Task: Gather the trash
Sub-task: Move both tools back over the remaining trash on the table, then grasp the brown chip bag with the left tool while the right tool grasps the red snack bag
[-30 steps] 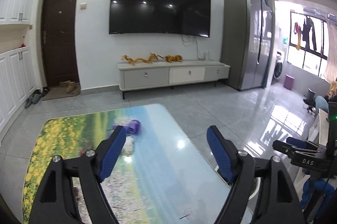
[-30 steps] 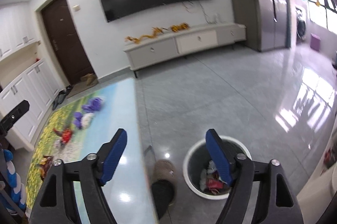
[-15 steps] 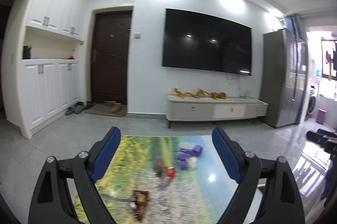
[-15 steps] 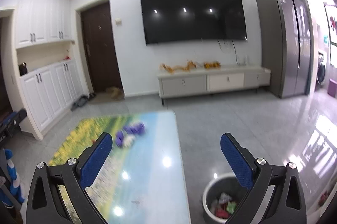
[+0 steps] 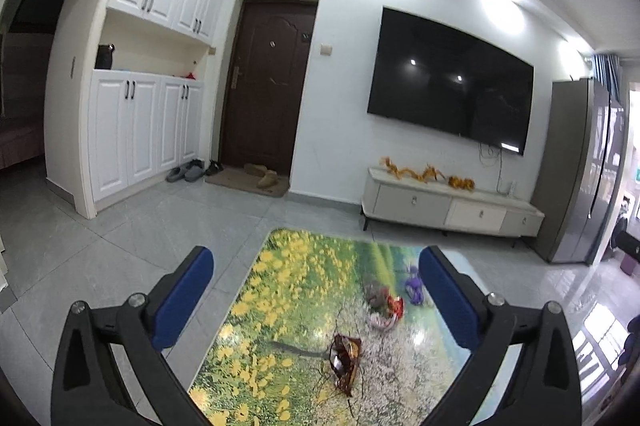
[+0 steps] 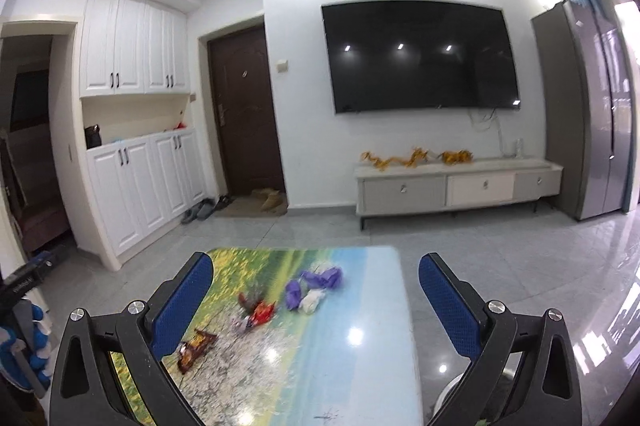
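Four trash pieces are seen mid-frame on the desk [image 6: 360, 346]: brown wrapper [image 6: 196, 344], red wrapper [image 6: 260, 312], purple scrap [image 6: 320, 280], white wad [image 6: 312, 302]; left gripper [image 5: 316, 302] and right gripper [image 6: 316, 300] are spread wide, empty

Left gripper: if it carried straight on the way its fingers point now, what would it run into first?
Probably the brown wrapper. The left gripper is open and empty above the table, and that wrapper is the nearest trash between its fingers; the red wrapper lies beyond. Depth is unclear, so it might meet bare tabletop first.
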Available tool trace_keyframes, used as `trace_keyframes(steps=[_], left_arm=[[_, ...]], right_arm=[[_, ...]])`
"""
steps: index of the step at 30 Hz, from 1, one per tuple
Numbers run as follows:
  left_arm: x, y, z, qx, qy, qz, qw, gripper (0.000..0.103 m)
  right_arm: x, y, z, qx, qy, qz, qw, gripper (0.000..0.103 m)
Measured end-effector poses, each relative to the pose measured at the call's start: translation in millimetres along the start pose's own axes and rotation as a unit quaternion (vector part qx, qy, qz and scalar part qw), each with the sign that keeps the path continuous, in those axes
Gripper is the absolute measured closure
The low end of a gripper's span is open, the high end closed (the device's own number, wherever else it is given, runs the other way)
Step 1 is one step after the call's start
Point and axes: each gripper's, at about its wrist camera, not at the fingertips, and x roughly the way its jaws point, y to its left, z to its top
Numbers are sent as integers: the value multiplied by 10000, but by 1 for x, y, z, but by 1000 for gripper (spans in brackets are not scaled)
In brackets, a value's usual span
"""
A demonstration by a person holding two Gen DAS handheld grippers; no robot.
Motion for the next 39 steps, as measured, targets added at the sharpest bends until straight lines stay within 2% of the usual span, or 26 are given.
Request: trace_keyframes(steps=[5, 10, 13, 15, 19, 22, 24, 30, 35, 37, 39], left_arm=[[50, -11, -40, 301, 775, -317, 9960, 0], [100, -22, -82, 614, 1563, -682, 9834, 0], [130, -21, -105, 612, 2014, -806, 9743, 5], [146, -17, -114, 527, 2246, -885, 9690, 13], [173, -12, -128, 419, 2576, -1049, 9596, 19], [189, -13, -134, 375, 2742, -1212, 9533, 24], [195, -14, -137, 380, 2838, -1296, 9493, 37], [211, -14, -149, 271, 3098, -1538, 9379, 62], [209, -8, -149, 37, 3093, -1652, 9365, 67], [208, -5, -149, -23, 3087, -1633, 9370, 69], [209, -4, -149, -33, 3082, -1599, 9378, 71]], right_arm=[[57, 11, -12, -59, 918, 191, 9956, 0], [129, 28, -39, -124, 1824, 441, 9822, 0], [168, 37, -57, -127, 2324, 676, 9702, 14], [199, 46, -71, -157, 2680, 836, 9597, 22], [246, 62, -95, -137, 3156, 1074, 9427, 29], [277, 73, -108, -95, 3342, 1172, 9351, 30], [297, 77, -113, -28, 3446, 1190, 9312, 34], [338, 81, -124, 242, 3619, 1141, 9249, 40], [356, 82, -130, 264, 3749, 1004, 9212, 51], [357, 81, -132, 223, 3748, 967, 9218, 58], [354, 79, -134, 211, 3784, 994, 9200, 69]])
